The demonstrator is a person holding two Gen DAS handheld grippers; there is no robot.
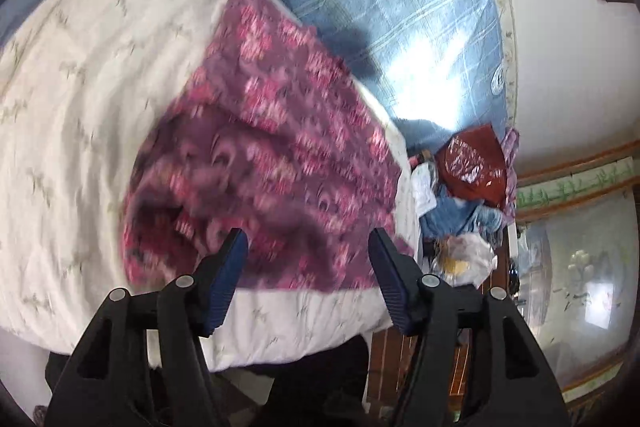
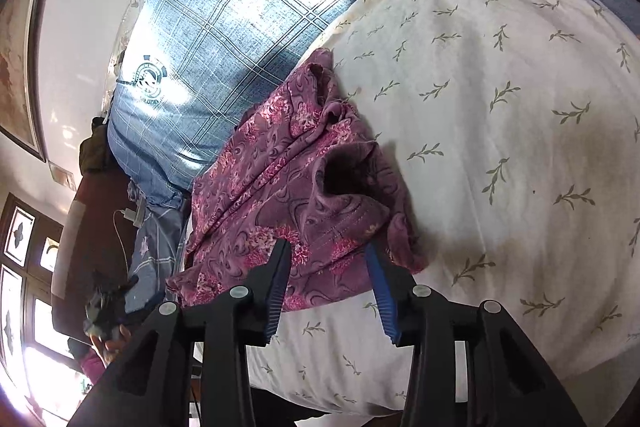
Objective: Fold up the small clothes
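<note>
While our left gripper (image 1: 308, 233) hangs with its jaws apart and empty over the near edge of the purple floral garment (image 1: 272, 155), our right gripper (image 2: 328, 247) also stands parted, its tips at the near hem and not visibly pinching it. That garment lies rumpled on the cream leaf-print cover (image 2: 500, 107), beside the blue plaid pillow (image 2: 224, 27). We judge that one pinch could catch several bunched layers, or the cover beneath, and skew the fold.
</note>
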